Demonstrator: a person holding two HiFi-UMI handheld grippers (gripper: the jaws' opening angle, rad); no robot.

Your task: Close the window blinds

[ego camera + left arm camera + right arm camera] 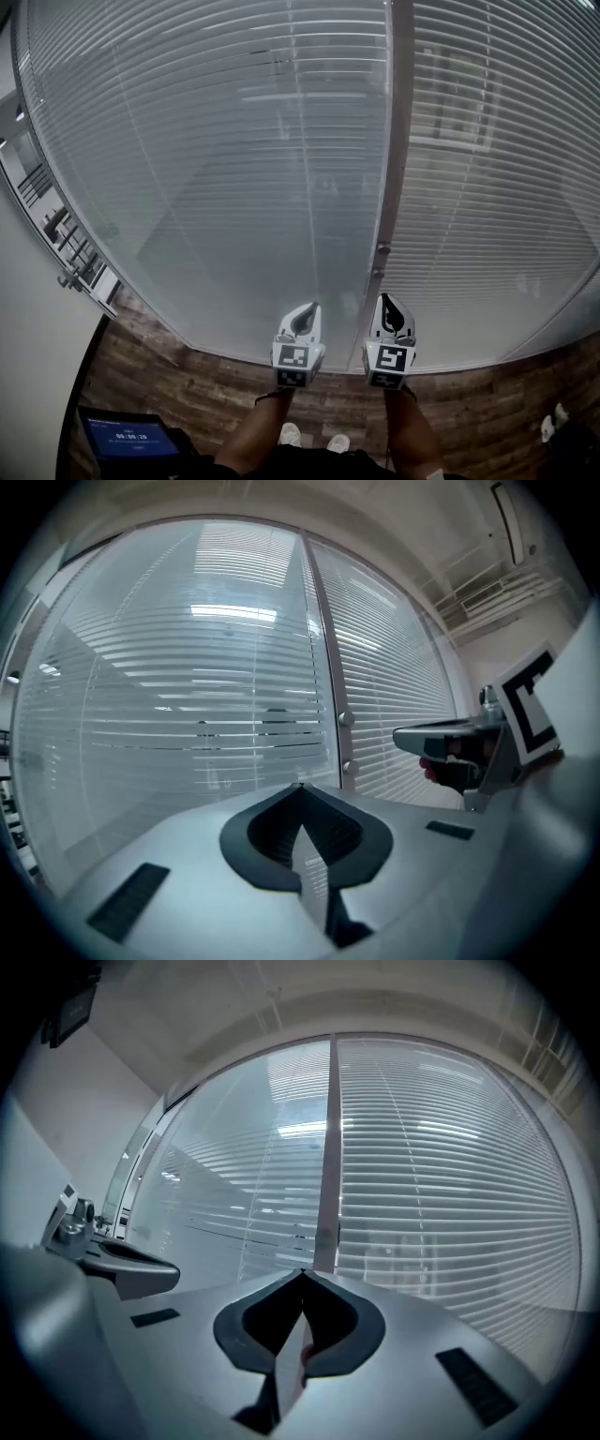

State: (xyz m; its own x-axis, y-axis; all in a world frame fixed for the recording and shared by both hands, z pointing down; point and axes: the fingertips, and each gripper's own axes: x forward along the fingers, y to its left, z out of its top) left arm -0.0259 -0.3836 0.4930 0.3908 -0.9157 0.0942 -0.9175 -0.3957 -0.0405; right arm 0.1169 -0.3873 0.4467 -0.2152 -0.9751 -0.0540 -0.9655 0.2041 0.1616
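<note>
Horizontal white blinds hang behind two glass panes, a left one [234,169] and a right one [497,187], with a grey mullion [398,141] between them. Two small round knobs [382,248] sit low on the mullion, seen also in the left gripper view [346,719]. My left gripper [307,307] points at the foot of the left pane, jaws together and empty [300,786]. My right gripper [387,299] points at the mullion just below the knobs, jaws also together with nothing between them [303,1273]. The grippers are side by side, apart from the glass.
The floor [469,403] below the window is dark wood. A lit blue screen [131,439] sits at the lower left. The person's legs and white shoes [291,434] show at the bottom. A white wall [28,328] and a metal fitting [66,244] border the left.
</note>
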